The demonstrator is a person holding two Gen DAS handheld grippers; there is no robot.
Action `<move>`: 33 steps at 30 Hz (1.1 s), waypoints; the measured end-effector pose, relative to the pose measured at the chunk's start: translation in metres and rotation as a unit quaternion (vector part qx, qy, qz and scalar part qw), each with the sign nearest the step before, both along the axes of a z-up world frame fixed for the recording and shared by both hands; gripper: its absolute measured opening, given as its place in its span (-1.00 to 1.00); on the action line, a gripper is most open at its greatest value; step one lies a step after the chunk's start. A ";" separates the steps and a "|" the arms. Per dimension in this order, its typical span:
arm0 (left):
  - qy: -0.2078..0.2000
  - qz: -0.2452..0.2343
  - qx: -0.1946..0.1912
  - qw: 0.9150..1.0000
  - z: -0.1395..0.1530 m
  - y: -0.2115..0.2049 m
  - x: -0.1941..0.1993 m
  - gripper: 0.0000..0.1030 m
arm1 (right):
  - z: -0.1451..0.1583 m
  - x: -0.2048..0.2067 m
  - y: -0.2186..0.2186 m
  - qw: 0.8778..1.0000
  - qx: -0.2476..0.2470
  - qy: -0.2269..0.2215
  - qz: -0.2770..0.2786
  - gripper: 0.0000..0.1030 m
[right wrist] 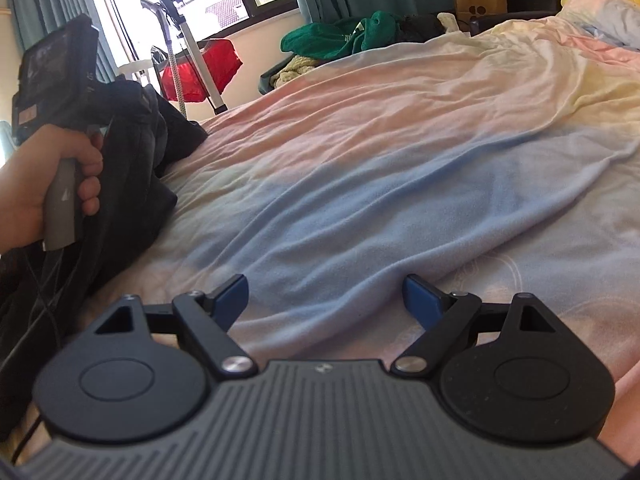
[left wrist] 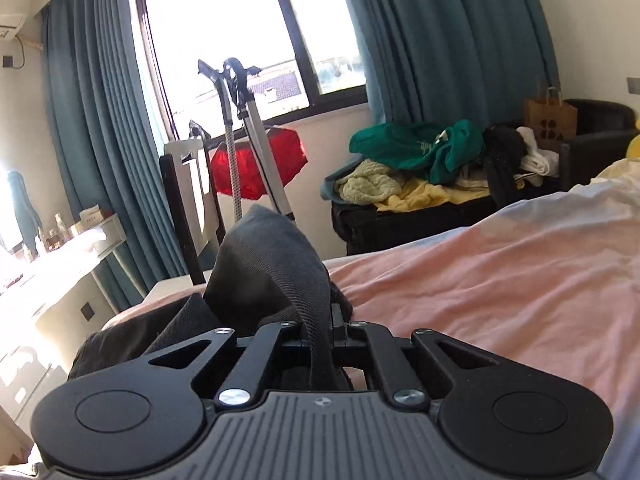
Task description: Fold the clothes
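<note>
A rumpled pink-and-blue bedspread [right wrist: 360, 168] fills the bedroom view, with teal curtains [left wrist: 100, 120] behind. The left gripper [left wrist: 320, 328] is clamped on a fold of the dark grey garment [left wrist: 272, 264], which rises bunched at the bed's left edge (the rest trails under the left hand [right wrist: 48, 184]). The right gripper [right wrist: 324, 300] hovers over bare bedspread, jaws wide apart and holding nothing. With one pinch only, the cloth may slump or slide off the edge. A black bin [left wrist: 400, 220] beyond holds heaped green, cream and yellow clothes [left wrist: 416, 160]; a paper bag [left wrist: 550, 120] stands nearby, contents unseen.

Pastel bedspread [right wrist: 360, 168], teal curtains [left wrist: 432, 32]
</note>
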State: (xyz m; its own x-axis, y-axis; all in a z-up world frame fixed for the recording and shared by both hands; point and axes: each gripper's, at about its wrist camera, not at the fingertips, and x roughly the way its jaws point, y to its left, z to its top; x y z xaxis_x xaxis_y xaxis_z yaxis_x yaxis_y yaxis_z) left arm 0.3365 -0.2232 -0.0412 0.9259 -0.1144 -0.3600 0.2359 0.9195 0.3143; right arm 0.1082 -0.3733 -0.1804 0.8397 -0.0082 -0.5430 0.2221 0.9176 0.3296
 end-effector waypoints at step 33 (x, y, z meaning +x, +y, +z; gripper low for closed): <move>0.149 -0.037 -0.151 0.977 -0.035 0.173 -0.345 -0.90 | 0.000 0.018 -0.030 0.934 0.350 -0.009 0.069 -0.16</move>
State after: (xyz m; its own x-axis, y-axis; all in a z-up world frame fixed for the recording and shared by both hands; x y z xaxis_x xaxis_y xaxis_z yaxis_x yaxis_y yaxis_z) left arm -0.0083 -0.0507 -0.0759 0.7708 -0.3195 -0.5511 0.3441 0.9369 -0.0619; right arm 0.1263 -0.4036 -0.1805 0.8154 0.4530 -0.3604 0.1055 0.4959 0.8620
